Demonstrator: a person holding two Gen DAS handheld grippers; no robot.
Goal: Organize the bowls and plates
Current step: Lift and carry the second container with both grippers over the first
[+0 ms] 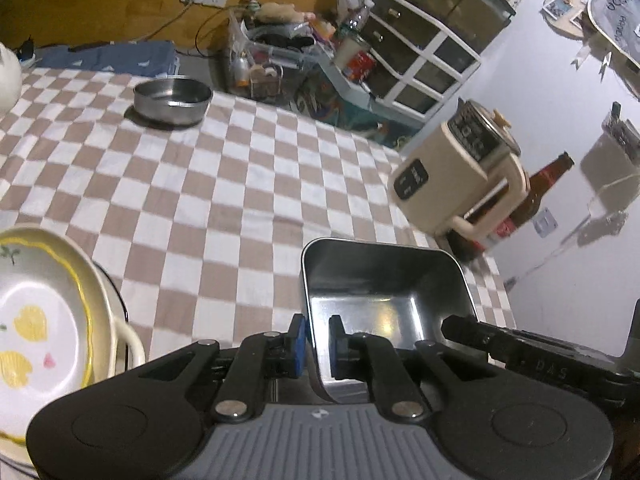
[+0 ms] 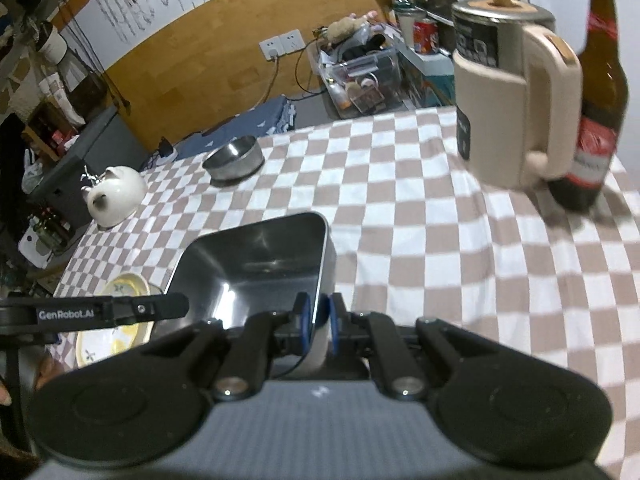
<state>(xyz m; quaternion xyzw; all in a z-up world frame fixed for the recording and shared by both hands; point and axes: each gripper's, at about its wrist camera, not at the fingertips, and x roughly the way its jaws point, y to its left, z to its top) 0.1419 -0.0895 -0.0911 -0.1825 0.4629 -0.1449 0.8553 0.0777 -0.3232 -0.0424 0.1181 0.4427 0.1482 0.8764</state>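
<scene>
Both tongs, left (image 1: 317, 346) and right (image 2: 319, 322), clamp the steel tray (image 1: 384, 288), its near rim hidden.

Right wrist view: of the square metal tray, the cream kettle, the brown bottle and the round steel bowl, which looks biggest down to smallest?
1. Square metal tray, though it is nearest the camera.
2. Cream kettle.
3. Brown bottle, partly hidden behind the kettle, so unsure against it.
4. Round steel bowl, farthest away.

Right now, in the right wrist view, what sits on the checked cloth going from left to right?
White pig figurine → round steel bowl → rectangular steel tray → beige kettle → brown bottle.
</scene>
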